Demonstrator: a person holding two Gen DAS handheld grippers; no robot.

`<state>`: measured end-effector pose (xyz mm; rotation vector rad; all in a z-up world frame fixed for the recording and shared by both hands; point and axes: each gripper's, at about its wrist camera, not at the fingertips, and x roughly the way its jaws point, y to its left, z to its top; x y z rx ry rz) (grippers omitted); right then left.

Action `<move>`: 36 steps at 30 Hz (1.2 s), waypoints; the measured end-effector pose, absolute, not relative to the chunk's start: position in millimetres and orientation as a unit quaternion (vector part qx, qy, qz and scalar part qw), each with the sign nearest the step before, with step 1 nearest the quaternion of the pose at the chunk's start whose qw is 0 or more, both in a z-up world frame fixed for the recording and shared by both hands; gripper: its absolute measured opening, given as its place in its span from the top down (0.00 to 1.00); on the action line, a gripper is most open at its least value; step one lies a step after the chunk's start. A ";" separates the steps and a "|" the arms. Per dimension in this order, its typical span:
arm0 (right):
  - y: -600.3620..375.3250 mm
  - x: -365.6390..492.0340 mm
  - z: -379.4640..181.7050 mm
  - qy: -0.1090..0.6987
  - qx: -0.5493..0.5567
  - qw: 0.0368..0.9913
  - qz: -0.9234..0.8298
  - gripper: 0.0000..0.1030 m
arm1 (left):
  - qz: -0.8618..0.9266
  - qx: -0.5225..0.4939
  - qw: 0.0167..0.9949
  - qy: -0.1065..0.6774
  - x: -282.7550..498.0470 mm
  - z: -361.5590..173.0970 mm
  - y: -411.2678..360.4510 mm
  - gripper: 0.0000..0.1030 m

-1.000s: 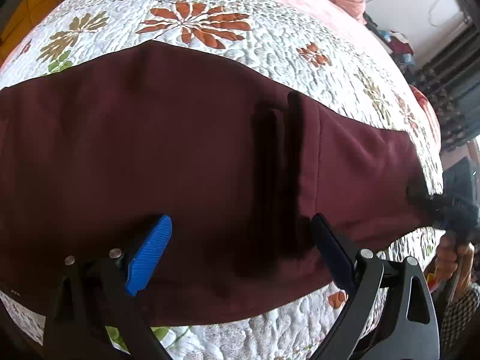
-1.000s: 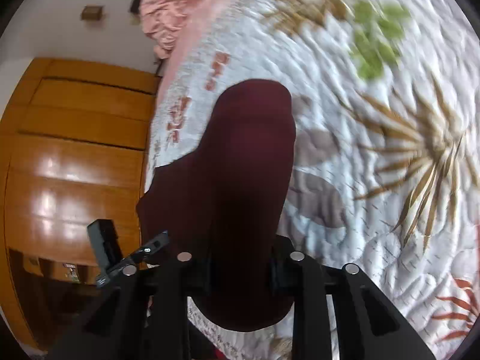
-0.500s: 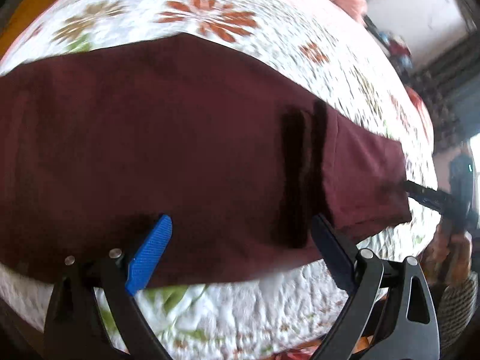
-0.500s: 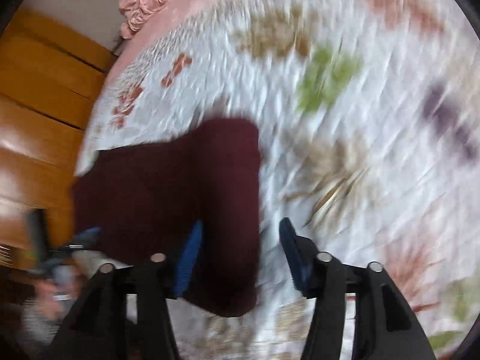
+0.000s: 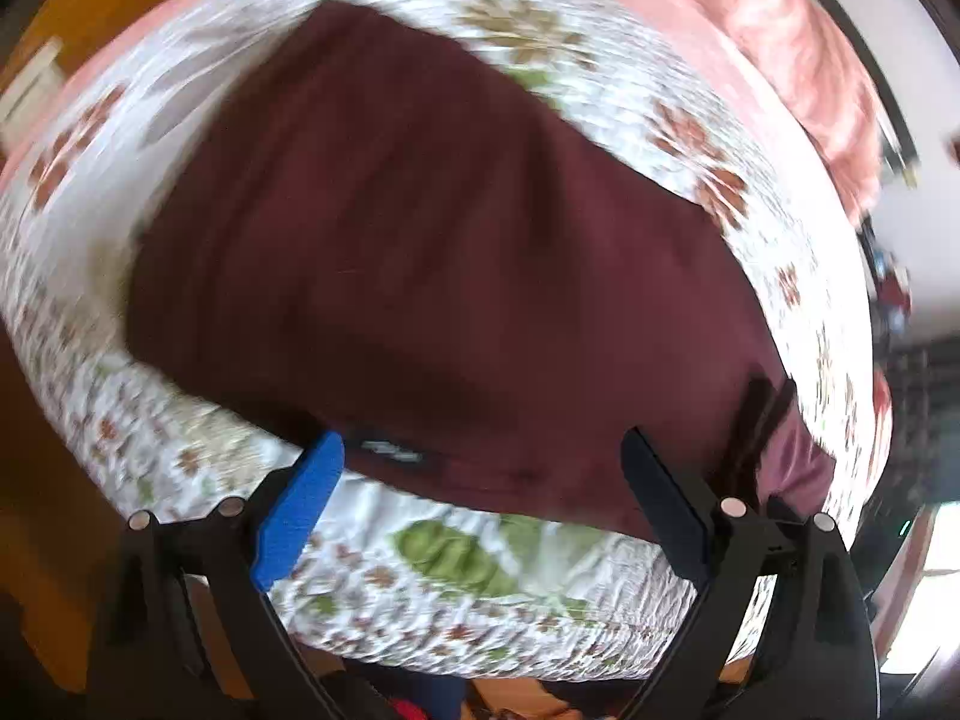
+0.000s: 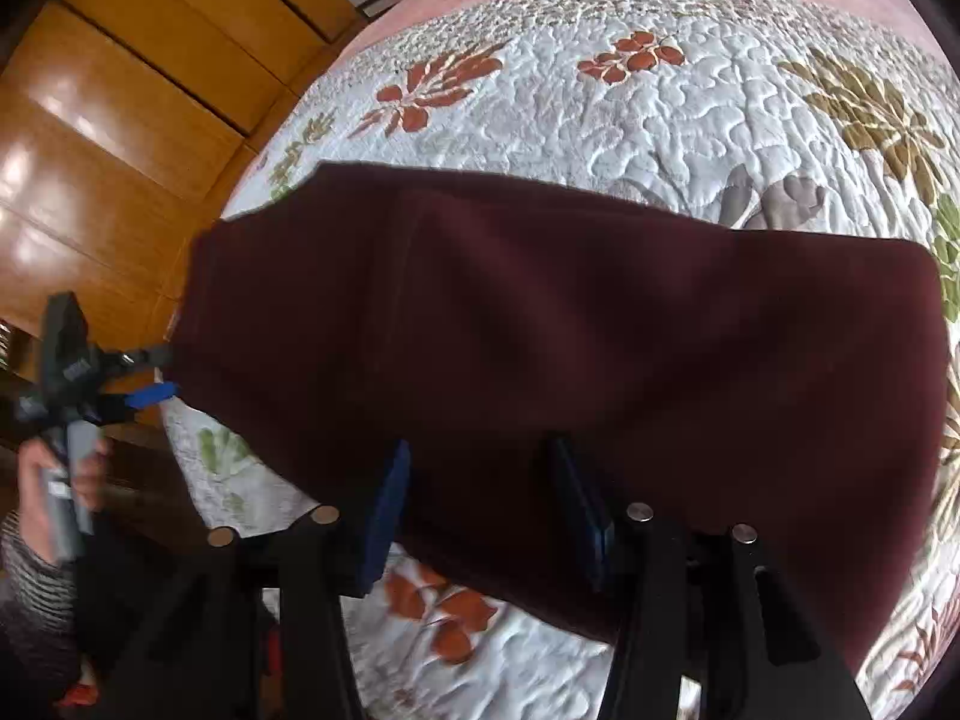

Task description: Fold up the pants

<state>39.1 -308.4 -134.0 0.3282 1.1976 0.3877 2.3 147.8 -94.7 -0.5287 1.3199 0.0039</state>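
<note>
Dark maroon pants (image 5: 432, 252) lie folded flat on a floral quilted bedspread (image 5: 480, 558); they also fill the right wrist view (image 6: 570, 330). My left gripper (image 5: 480, 474) is open and empty, its jaws wide apart over the near edge of the pants by a small label. My right gripper (image 6: 474, 498) is open, its jaws hovering over the near edge of the pants with nothing held. The left gripper also shows far left in the right wrist view (image 6: 153, 372), open at the pants' left end.
The bed's near edge (image 5: 456, 654) runs below the pants. Pink bedding (image 5: 798, 42) lies at the far end. An orange wooden wardrobe (image 6: 108, 108) stands left of the bed. A hand (image 6: 60, 480) holds the left gripper's handle.
The right gripper let go of the pants and opened, then drew back to the near edge. The left gripper stayed open and swung left, pulling back over the bed's edge.
</note>
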 end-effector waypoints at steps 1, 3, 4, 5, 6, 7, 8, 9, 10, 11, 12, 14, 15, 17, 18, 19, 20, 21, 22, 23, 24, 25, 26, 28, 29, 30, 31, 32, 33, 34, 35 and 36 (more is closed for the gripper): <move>-311.4 37.4 -131.2 0.557 0.162 0.794 0.182 0.51 | 0.010 -0.257 0.752 0.607 1.4 -96.5 155.6 0.10; -322.1 36.5 -126.4 0.544 0.191 0.795 0.189 0.51 | 0.023 -0.297 0.738 0.605 -2.4 -101.1 172.7 0.10; -327.5 35.8 -121.5 0.533 0.205 0.798 0.192 0.51 | 0.029 -0.310 0.734 0.604 -4.6 -102.9 178.5 0.10; -330.2 35.6 -118.8 0.526 0.213 0.800 0.193 0.51 | 0.032 -0.323 0.730 0.602 -6.2 -104.0 183.3 0.10; -331.5 35.7 -116.0 0.519 0.219 0.802 0.198 0.51 | 0.030 -0.338 0.725 0.600 -6.9 -105.5 187.3 0.10; -330.0 35.6 -114.0 0.517 0.220 0.802 0.202 0.51 | 0.032 -0.345 0.721 0.600 -7.2 -107.7 188.9 0.10; -328.6 35.0 -112.7 0.517 0.217 0.803 0.203 0.51 | 0.034 -0.354 0.714 0.603 -7.1 -111.5 191.5 0.10; -327.1 35.8 -113.4 0.520 0.213 0.802 0.202 0.51 | 0.033 -0.362 0.708 0.605 -6.8 -115.1 193.1 0.10; -326.4 33.9 -113.0 0.525 0.210 0.800 0.202 0.51 | 0.030 -0.374 0.701 0.607 -6.6 -119.7 194.9 0.11; -323.1 33.9 -113.7 0.530 0.204 0.797 0.203 0.51 | 0.028 -0.383 0.694 0.609 -5.5 -124.5 195.8 0.11; -319.9 34.2 -115.4 0.535 0.197 0.797 0.202 0.51 | 0.027 -0.397 0.688 0.607 -4.0 -130.8 198.2 0.11; -316.5 36.2 -119.8 0.539 0.188 0.796 0.200 0.51 | 0.026 -0.422 0.686 0.592 -0.2 -137.5 202.2 0.11; -316.3 36.0 -120.9 0.538 0.187 0.797 0.201 0.51 | 0.028 -0.429 0.685 0.588 1.2 -139.4 204.1 0.11; -318.9 34.8 -121.6 0.537 0.192 0.797 0.200 0.52 | 0.030 -0.450 0.688 0.568 5.1 -140.9 207.5 0.18; -320.5 34.3 -122.0 0.537 0.195 0.796 0.200 0.52 | 0.031 -0.455 0.690 0.562 7.3 -140.3 207.6 0.19; -321.9 33.8 -122.7 0.537 0.196 0.796 0.200 0.52 | 0.034 -0.457 0.690 0.560 10.0 -140.2 207.0 0.19; -322.7 32.9 -123.1 0.537 0.196 0.796 0.199 0.52 | 0.034 -0.459 0.690 0.558 11.5 -140.6 206.5 0.19; -323.6 32.2 -123.8 0.536 0.197 0.796 0.200 0.52 | 0.036 -0.462 0.691 0.554 12.1 -141.4 205.9 0.19; -324.0 31.9 -123.8 0.536 0.197 0.796 0.200 0.52 | 0.037 -0.467 0.693 0.548 11.7 -142.5 205.7 0.21; -325.3 30.9 -123.8 0.535 0.198 0.796 0.200 0.52 | 0.038 -0.473 0.697 0.538 9.7 -141.5 204.8 0.28; -326.0 30.2 -123.6 0.535 0.198 0.796 0.200 0.52 | 0.037 -0.479 0.704 0.523 7.4 -136.2 203.1 0.32; -326.3 29.7 -123.5 0.535 0.199 0.796 0.200 0.52 | 0.032 -0.483 0.710 0.511 6.7 -132.5 203.2 0.37; -327.1 29.2 -123.7 0.535 0.200 0.796 0.201 0.52 | 0.025 -0.483 0.718 0.500 8.6 -128.3 201.5 0.40; -327.6 28.7 -124.5 0.536 0.203 0.795 0.201 0.52 | 0.006 -0.457 0.746 0.485 14.1 -119.2 194.0 0.44; -327.6 28.7 -125.0 0.536 0.203 0.794 0.200 0.52 | 0.009 -0.435 0.756 0.490 17.5 -119.0 189.3 0.44; -327.4 28.7 -125.2 0.537 0.202 0.794 0.200 0.52 | 0.018 -0.423 0.755 0.501 20.7 -122.5 185.9 0.44; -327.2 28.6 -125.1 0.537 0.202 0.794 0.200 0.52 | 0.031 -0.416 0.748 0.516 23.2 -130.2 184.0 0.39; -327.1 28.5 -124.9 0.537 0.201 0.794 0.200 0.52 | 0.039 -0.428 0.738 0.520 24.6 -139.8 184.3 0.37; -327.1 28.0 -124.7 0.537 0.200 0.794 0.201 0.52 | 0.040 -0.440 0.737 0.512 25.3 -142.3 185.0 0.32; -327.1 27.4 -124.9 0.537 0.200 0.795 0.202 0.52 | 0.038 -0.453 0.734 0.504 29.1 -143.3 185.2 0.22; -327.3 26.9 -125.2 0.536 0.200 0.795 0.203 0.52 | 0.034 -0.465 0.733 0.495 32.1 -142.4 183.3 0.18; -327.6 26.3 -125.6 0.536 0.200 0.794 0.203 0.52 | 0.040 -0.468 0.735 0.489 32.6 -140.9 180.9 0.18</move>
